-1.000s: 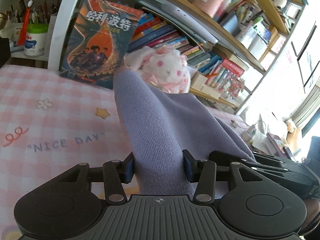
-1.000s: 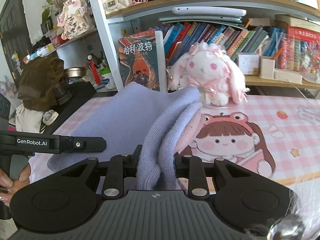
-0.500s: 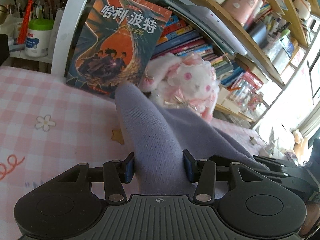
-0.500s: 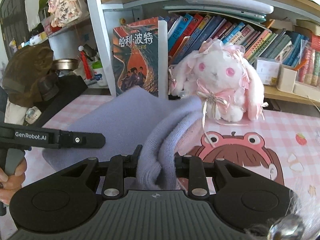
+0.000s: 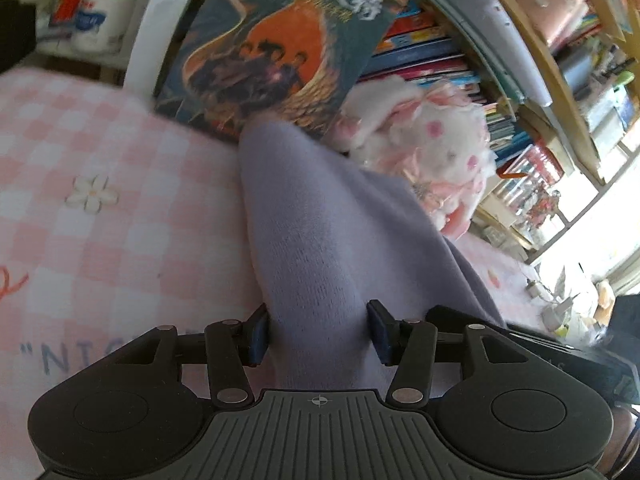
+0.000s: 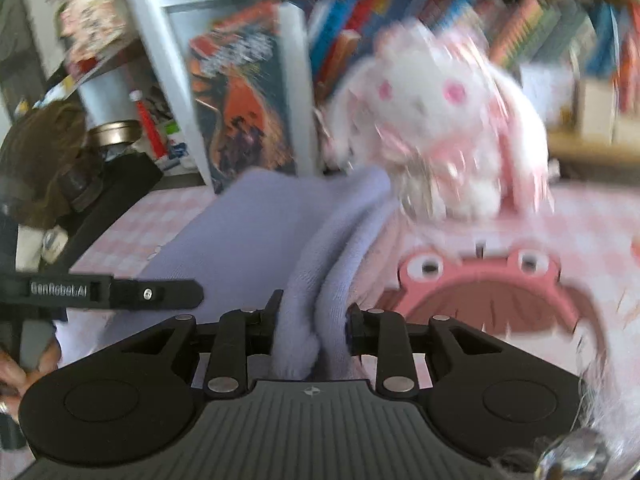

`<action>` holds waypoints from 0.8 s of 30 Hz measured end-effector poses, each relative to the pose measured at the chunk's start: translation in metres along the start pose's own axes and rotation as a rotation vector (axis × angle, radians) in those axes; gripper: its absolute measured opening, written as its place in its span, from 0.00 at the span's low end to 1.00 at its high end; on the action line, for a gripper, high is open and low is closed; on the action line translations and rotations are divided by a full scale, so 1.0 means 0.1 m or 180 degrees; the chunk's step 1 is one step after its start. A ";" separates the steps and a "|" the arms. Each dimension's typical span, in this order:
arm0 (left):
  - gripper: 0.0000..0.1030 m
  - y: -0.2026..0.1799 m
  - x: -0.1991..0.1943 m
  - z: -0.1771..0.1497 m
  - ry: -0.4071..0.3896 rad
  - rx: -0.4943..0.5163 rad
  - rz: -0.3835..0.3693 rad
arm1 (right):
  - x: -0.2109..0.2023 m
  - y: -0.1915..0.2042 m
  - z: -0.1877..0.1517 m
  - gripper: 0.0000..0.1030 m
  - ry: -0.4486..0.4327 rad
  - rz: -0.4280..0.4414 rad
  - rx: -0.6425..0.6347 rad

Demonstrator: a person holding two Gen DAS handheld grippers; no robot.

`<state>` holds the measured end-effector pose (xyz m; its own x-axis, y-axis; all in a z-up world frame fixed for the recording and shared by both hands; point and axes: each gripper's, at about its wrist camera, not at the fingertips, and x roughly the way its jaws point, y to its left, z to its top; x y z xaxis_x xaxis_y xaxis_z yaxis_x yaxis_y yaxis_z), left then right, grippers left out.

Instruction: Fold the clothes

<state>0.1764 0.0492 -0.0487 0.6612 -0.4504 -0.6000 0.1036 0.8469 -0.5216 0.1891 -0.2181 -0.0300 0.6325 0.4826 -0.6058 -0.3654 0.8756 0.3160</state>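
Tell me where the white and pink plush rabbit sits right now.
The white and pink plush rabbit sits at the back of the pink checked table, against the bookshelf, right of the upright orange-covered book, just beyond the lavender knit garment.

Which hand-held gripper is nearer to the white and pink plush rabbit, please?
Right. The right hand-held gripper faces the plush rabbit, which sits just beyond the lavender garment it clamps. The left hand-held gripper sees the rabbit off to its right.
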 end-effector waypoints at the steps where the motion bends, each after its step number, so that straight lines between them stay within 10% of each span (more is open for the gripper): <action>1: 0.52 0.01 -0.01 -0.02 -0.0013 -0.0042 0.0002 | 0.02 -0.05 -0.02 0.28 0.0041 0.0024 0.0141; 6: 0.57 -0.02 -0.05 -0.03 -0.0026 -0.0034 0.0102 | 0.00 -0.14 -0.05 0.35 0.0068 0.0044 0.0486; 14: 0.67 -0.22 -0.39 -0.08 -0.0186 0.0190 0.0323 | -0.26 -0.05 -0.07 0.75 0.0042 -0.0167 0.0575; 24: 0.70 -0.52 -0.62 -0.33 -0.0171 0.0657 0.0802 | -0.63 0.23 -0.31 0.81 -0.0077 -0.0620 0.0299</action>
<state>0.1059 0.0233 -0.0042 0.7228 -0.2086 -0.6589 0.0766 0.9717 -0.2236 0.1197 -0.2286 -0.0077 0.7016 0.3034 -0.6447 -0.1700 0.9499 0.2621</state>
